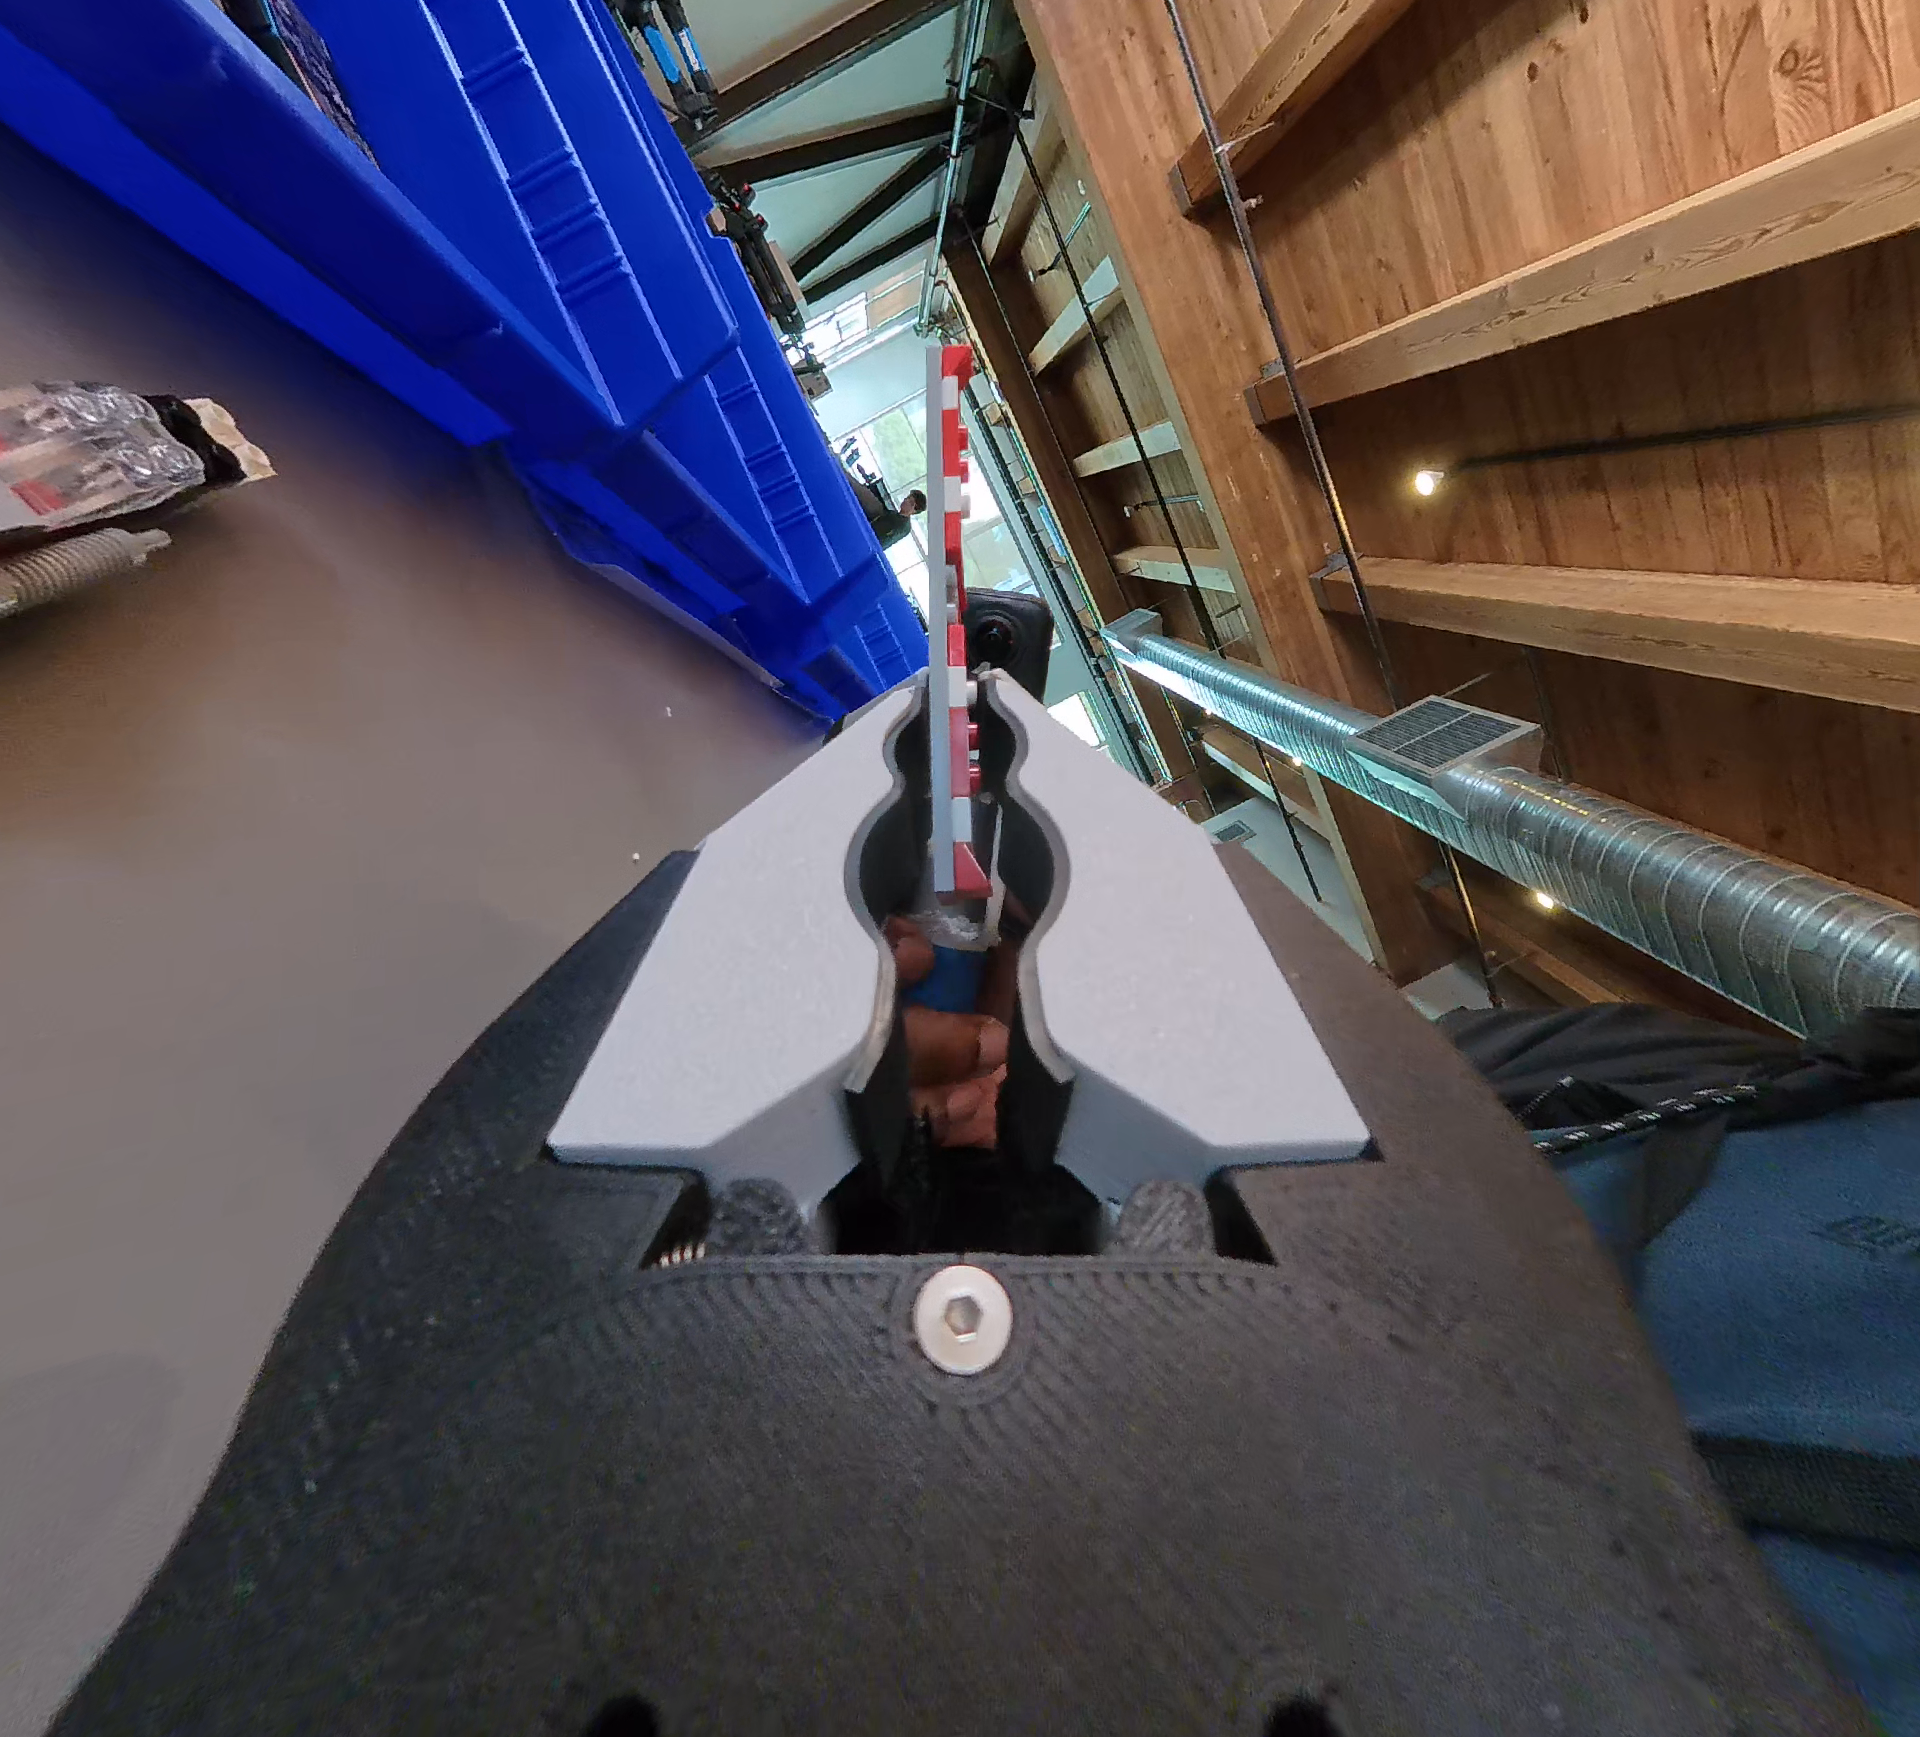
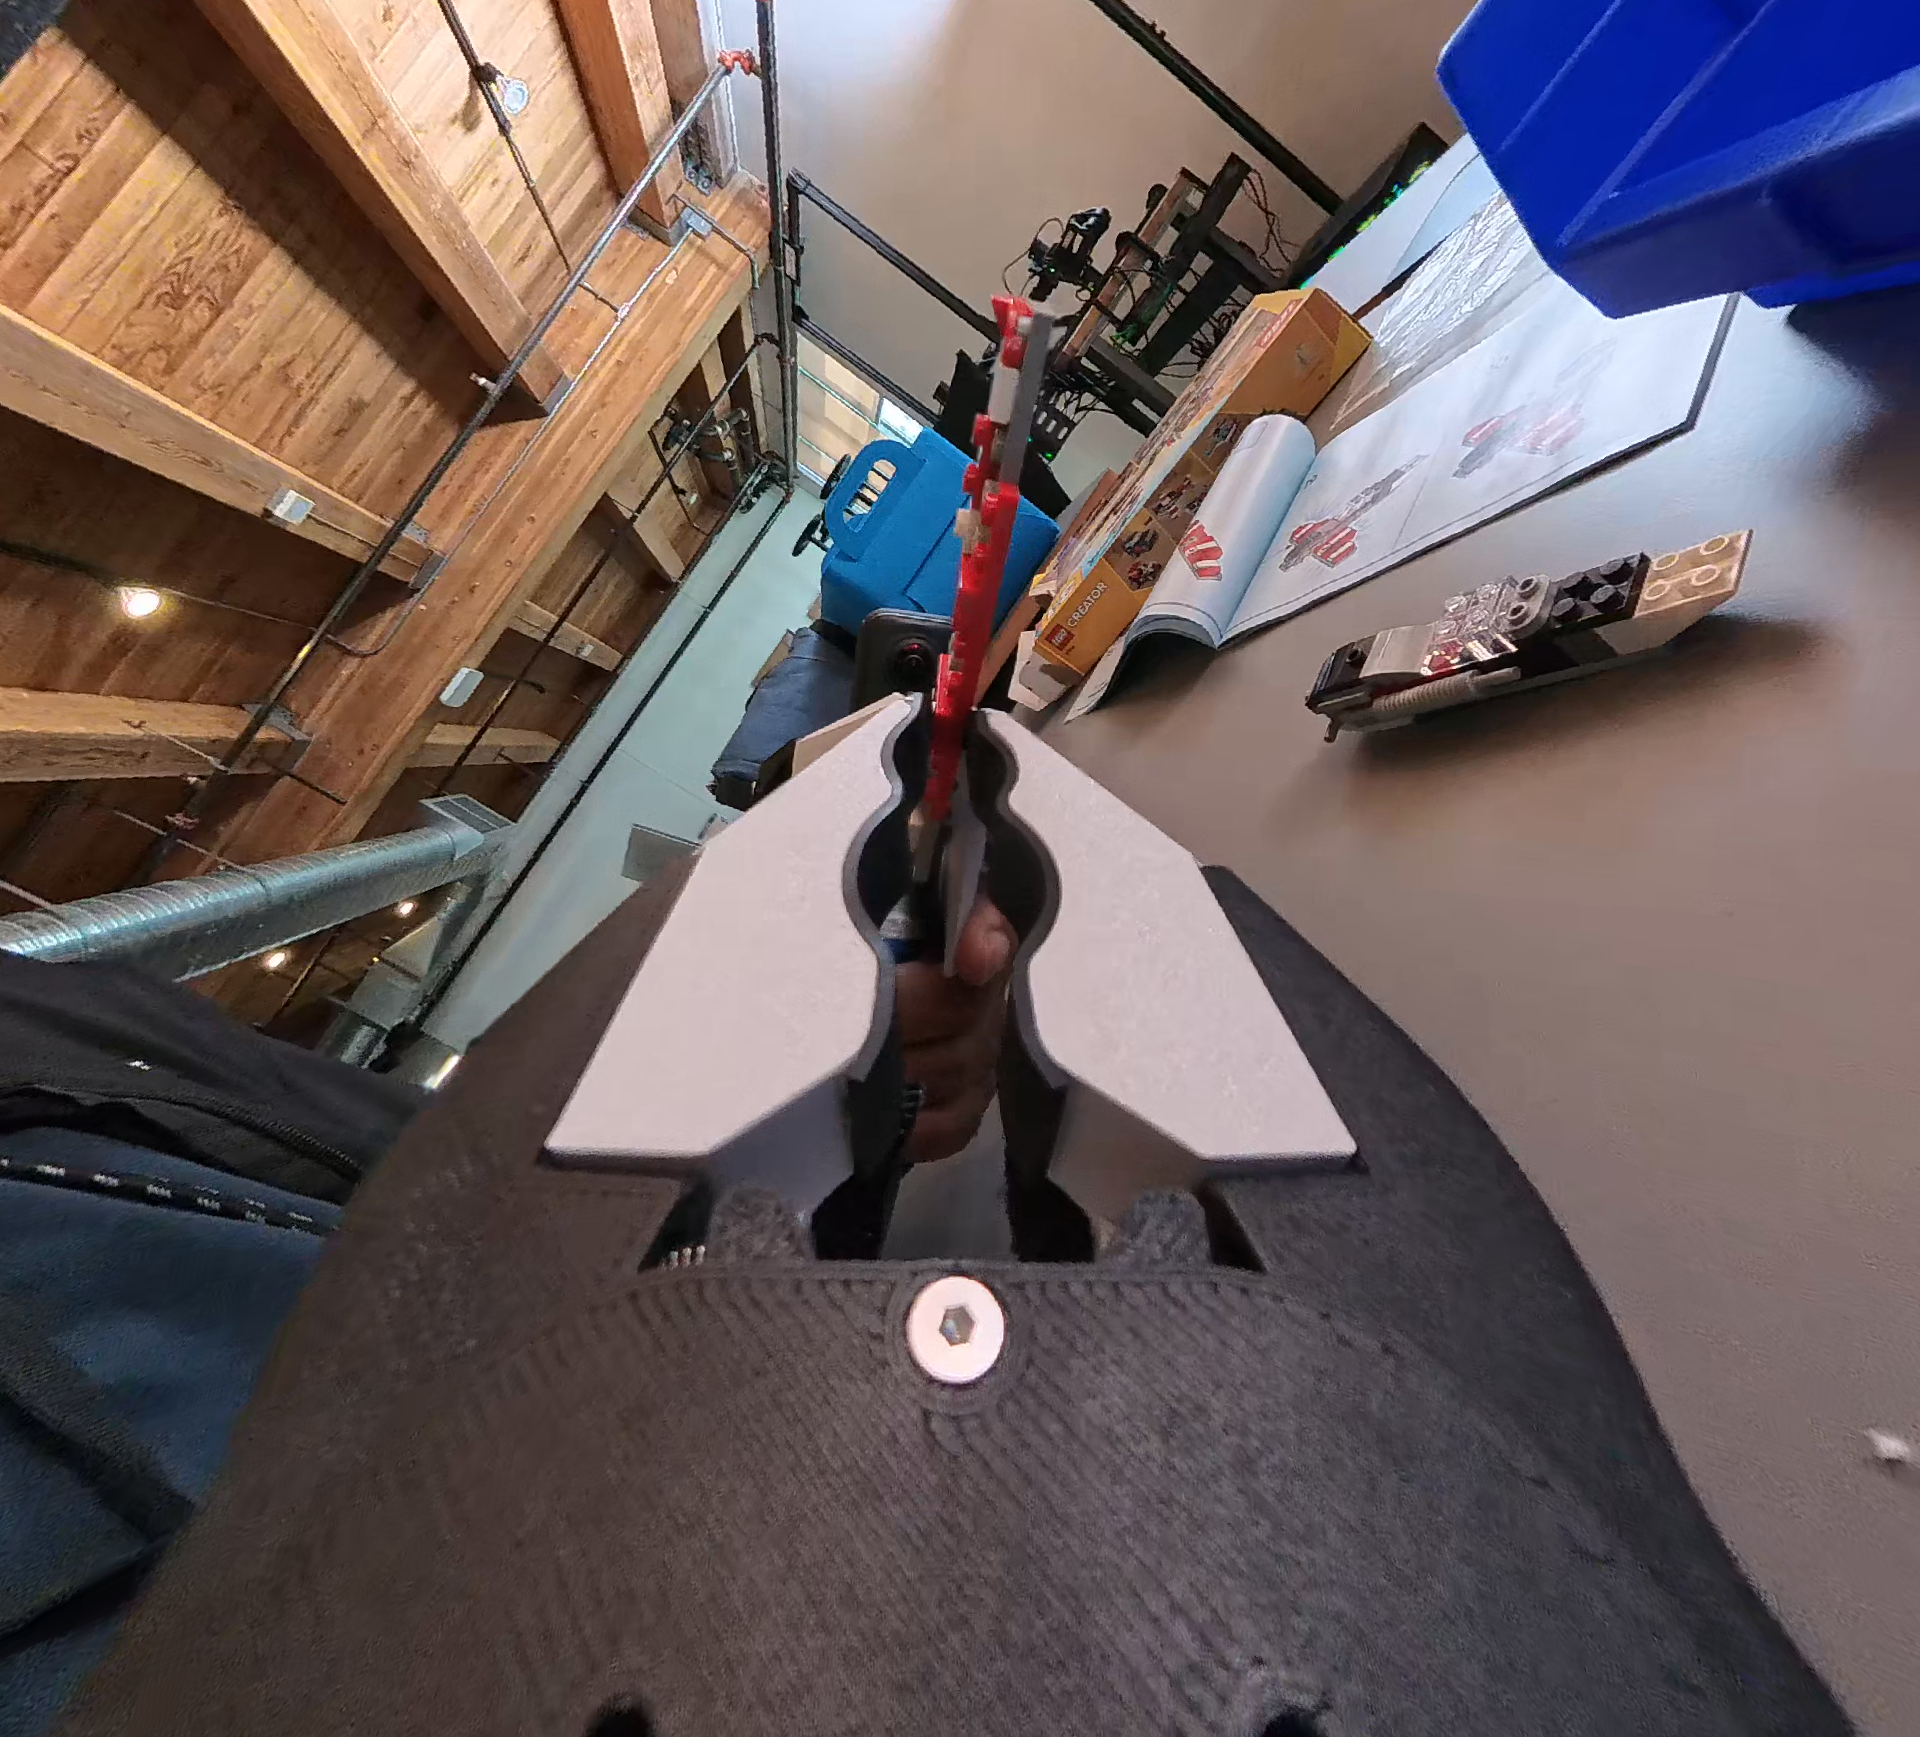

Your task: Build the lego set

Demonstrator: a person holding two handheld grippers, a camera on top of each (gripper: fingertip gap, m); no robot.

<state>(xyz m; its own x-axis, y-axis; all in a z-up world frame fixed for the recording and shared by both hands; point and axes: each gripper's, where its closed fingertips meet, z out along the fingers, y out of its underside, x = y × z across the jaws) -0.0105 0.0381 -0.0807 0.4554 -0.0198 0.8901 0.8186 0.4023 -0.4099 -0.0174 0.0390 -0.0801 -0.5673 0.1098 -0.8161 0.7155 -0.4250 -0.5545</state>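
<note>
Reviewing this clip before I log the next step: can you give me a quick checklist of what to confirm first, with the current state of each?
1. Left gripper shut on the red, white and grey plate assembly: ok, jaws closed on it edge-on.
2. Right gripper shut on the red and grey plate assembly: ok.
3. Whether both grippers hold one and the same assembly: cannot tell.
4. Instruction booklet open on the table: ok.
5. Black and tan sub-assembly resting on the table, apart from the grippers: ok.
6. Blue bins clear of the held plates: ok.
</note>
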